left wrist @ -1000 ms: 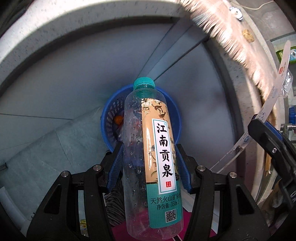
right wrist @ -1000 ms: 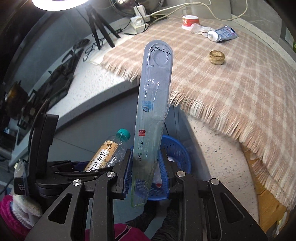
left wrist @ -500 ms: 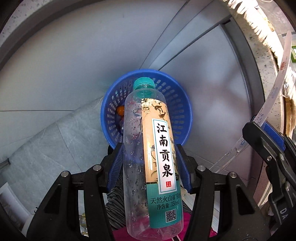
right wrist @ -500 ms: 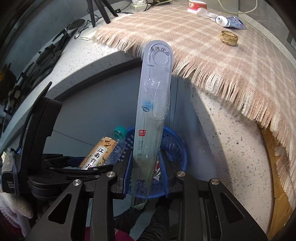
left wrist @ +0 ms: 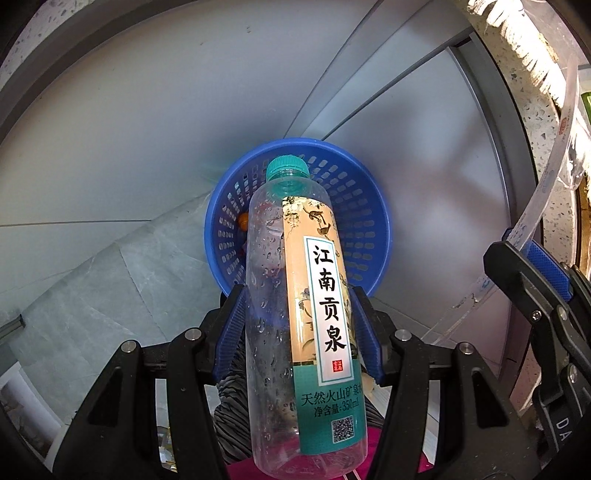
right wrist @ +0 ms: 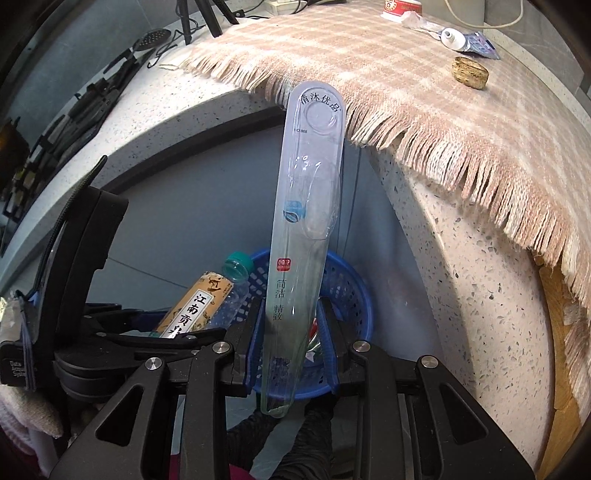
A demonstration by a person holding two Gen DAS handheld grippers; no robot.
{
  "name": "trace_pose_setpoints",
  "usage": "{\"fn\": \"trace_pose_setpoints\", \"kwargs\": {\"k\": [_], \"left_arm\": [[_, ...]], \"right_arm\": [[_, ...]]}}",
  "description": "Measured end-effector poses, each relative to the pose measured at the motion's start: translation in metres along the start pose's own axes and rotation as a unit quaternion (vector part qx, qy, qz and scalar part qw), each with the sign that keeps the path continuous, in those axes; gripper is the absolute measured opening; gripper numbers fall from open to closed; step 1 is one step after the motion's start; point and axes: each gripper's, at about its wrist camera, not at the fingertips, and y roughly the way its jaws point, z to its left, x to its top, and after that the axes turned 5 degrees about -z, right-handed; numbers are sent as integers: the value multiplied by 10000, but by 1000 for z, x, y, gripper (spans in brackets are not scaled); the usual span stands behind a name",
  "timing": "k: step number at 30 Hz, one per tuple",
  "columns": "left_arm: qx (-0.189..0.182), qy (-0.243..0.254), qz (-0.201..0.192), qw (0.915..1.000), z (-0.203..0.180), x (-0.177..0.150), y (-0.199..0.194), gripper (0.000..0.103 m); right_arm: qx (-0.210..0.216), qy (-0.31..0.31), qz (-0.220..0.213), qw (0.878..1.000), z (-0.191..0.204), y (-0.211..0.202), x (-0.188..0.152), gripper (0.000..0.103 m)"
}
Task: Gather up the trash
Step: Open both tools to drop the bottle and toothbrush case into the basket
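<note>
My left gripper point(left wrist: 299, 328) is shut on a clear plastic water bottle point(left wrist: 306, 314) with a teal cap and an orange and teal label, held above a round blue mesh basket point(left wrist: 365, 206) on the floor. The basket holds some trash, including an orange piece point(left wrist: 242, 220). My right gripper point(right wrist: 291, 332) is shut on a long clear plastic toothbrush package point(right wrist: 306, 229), held upright over the same basket point(right wrist: 351, 295). The bottle point(right wrist: 199, 306) and left gripper point(right wrist: 122, 332) show at the left in the right wrist view. The package point(left wrist: 546, 192) and the right gripper point(left wrist: 532, 266) show at the right in the left wrist view.
A speckled counter point(right wrist: 461, 229) with a fringed checked cloth point(right wrist: 424, 85) stands above and to the right. On the cloth lie a small round brown object point(right wrist: 470, 71), a tube point(right wrist: 465, 38) and a red and white cup point(right wrist: 400, 5). Grey cabinet panels point(left wrist: 184, 110) stand behind the basket.
Both grippers have moved down and closer to the blue basket, which has grown larger and more central in both views. Both still hold their items.
</note>
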Motion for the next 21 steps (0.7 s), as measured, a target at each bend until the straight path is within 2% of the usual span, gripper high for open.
{"fn": "trace_pose_setpoints", "kwargs": {"k": [6,12,21], "left_arm": [[33,8,-26,10000,-1,2,-1,58],[64,-10,-53,10000,0,6,-5,63],[75,-6,-67,9999,0,8,-7,63]], "right_arm": [[3,1,47,10000,-1,1,-1,27],[-8,-8,143,9999,-2,2,-2,27],[36,29,170,9998,-3,-1,-3,29]]}}
